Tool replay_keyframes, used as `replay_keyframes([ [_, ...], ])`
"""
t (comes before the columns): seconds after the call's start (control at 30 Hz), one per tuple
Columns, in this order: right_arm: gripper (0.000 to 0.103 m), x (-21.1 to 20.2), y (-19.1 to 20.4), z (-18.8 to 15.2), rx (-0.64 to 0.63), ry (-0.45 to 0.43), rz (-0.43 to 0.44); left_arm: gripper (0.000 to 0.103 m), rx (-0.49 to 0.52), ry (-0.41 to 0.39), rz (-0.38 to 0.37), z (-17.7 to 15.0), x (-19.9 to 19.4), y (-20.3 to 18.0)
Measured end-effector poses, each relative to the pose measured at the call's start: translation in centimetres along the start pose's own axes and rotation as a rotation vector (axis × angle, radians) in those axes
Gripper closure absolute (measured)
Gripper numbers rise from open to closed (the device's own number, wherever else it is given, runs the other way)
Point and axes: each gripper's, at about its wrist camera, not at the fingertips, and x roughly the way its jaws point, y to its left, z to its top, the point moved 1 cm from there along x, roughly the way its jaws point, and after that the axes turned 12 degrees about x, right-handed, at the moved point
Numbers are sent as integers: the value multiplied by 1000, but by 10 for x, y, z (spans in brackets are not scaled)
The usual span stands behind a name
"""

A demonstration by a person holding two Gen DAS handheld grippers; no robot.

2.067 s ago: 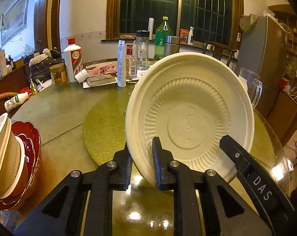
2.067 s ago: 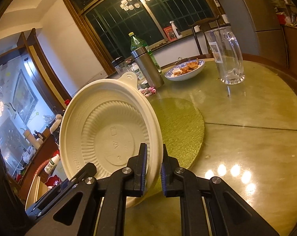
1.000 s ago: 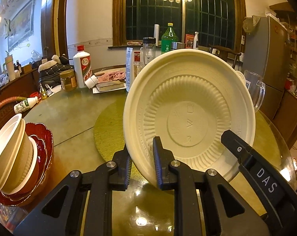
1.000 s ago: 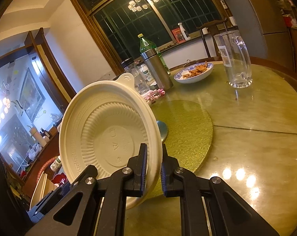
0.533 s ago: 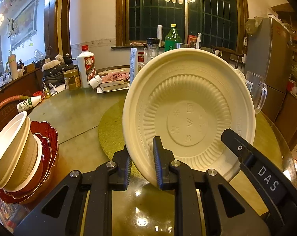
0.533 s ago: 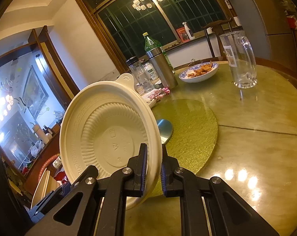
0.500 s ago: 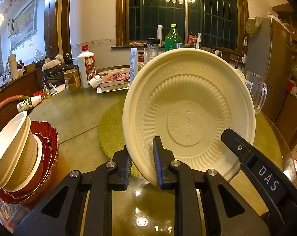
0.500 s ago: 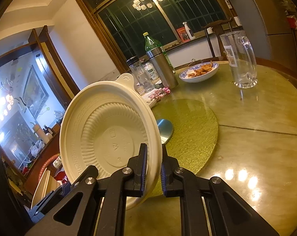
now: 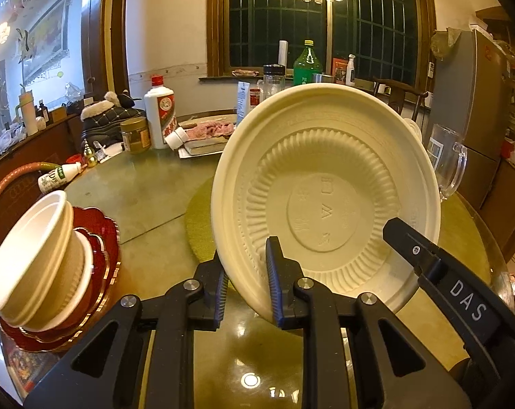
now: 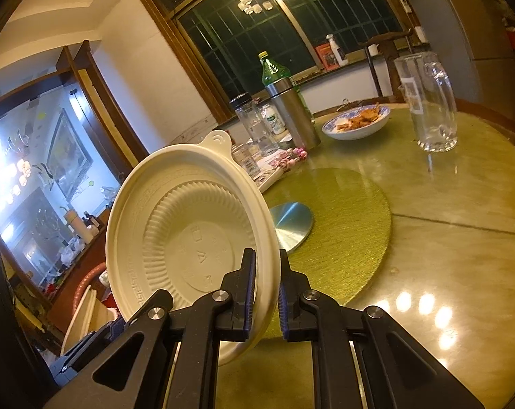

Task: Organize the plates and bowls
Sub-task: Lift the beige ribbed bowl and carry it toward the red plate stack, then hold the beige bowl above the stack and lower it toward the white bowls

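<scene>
A cream disposable plate (image 9: 325, 204) is held on edge above the table, its ribbed underside facing both cameras. My left gripper (image 9: 245, 286) is shut on its lower left rim. My right gripper (image 10: 266, 293) is shut on its lower right rim; the plate also shows in the right wrist view (image 10: 189, 238). The right gripper's finger appears at the plate's right in the left wrist view (image 9: 427, 259). At the left, stacked cream bowls (image 9: 35, 262) sit tilted on red scalloped plates (image 9: 100, 238).
A round glass table (image 9: 148, 204) carries a green mat (image 10: 342, 231) with a metal disc (image 10: 291, 225). At the back stand a white liquor bottle (image 9: 160, 116), jars, a green bottle (image 10: 274, 71), a steel flask (image 10: 291, 116), a food bowl (image 10: 356, 122) and a glass mug (image 10: 431, 102).
Both grippers have carried the plate leftward; the stack of bowls on red plates has come further into the left wrist view. The grips have not changed.
</scene>
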Motion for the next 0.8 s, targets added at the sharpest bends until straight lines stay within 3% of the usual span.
replay_keyframes([
  [0.8,92,-27,90,-44,-123,98,-6,84,-131,39,-20,-29,-47,88],
])
